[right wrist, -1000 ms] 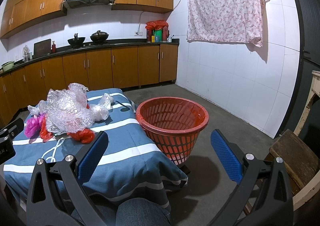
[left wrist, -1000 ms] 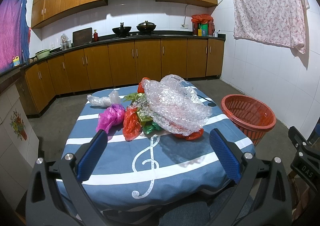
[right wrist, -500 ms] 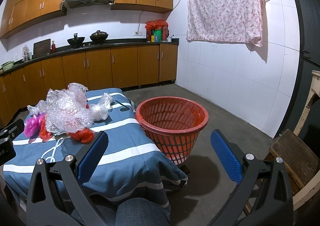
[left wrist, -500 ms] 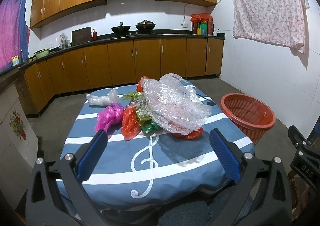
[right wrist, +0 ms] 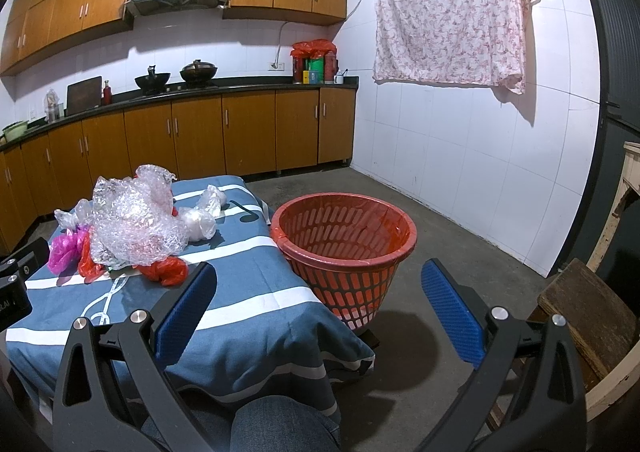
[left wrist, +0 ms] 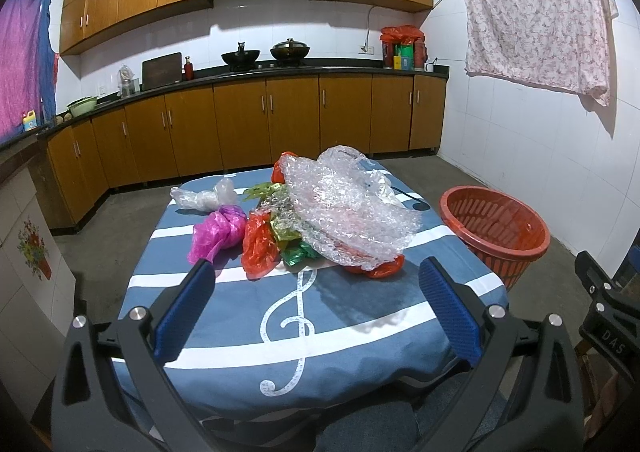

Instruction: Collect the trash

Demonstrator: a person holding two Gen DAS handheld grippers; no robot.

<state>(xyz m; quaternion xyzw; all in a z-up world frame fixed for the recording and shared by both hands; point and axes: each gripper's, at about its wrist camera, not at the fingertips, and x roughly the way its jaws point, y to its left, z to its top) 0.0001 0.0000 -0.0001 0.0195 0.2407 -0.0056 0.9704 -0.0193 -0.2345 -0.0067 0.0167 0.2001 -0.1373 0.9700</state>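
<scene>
left gripper: jaws wide apart, holding nothing
right gripper: spread wide too, nothing in it
trash pile: ahead of left gripper on the table
basket: straight ahead of right gripper
tip: I'd pinch the bubble wrap first, it's on top

Lying bare along the near half of the counter, leaving open room between the left tool and the trash pile. Spreading wide over the pile's right side, bubble wrap. Standing open-mouthed on the floor just beside the counter's right edge, basket. Crowding the far right, wooden stool.
</scene>
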